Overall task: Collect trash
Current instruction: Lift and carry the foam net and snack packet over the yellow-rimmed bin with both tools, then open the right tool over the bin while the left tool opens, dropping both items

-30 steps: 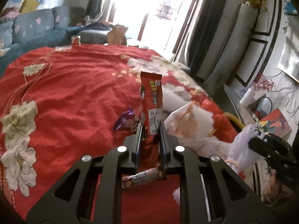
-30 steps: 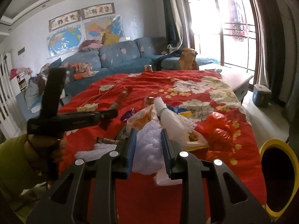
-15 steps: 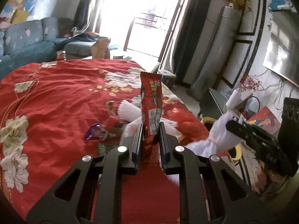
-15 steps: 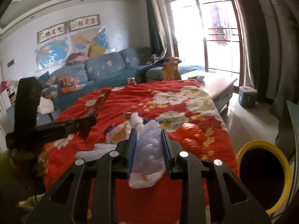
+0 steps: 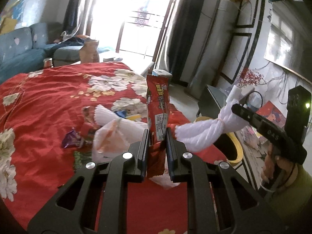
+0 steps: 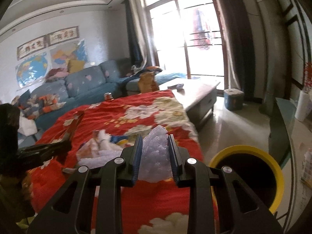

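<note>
The left gripper [image 5: 157, 138] clamps a red snack wrapper [image 5: 158, 107] at frame centre. The right gripper [image 6: 155, 146] pinches white foam wrap [image 6: 156, 156]. The yellow-rimmed bin [image 6: 245, 177] sits lower right; the bulky foam may snag its rim and spill.

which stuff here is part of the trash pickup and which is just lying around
Part of the job:
- red snack wrapper in the left gripper
- white foam wrap in the right gripper
- yellow-rimmed bin
- purple candy wrapper and white tied bag on the red cloth

Just lying about:
- blue sofa
- coffee table
- paper towel roll
</note>
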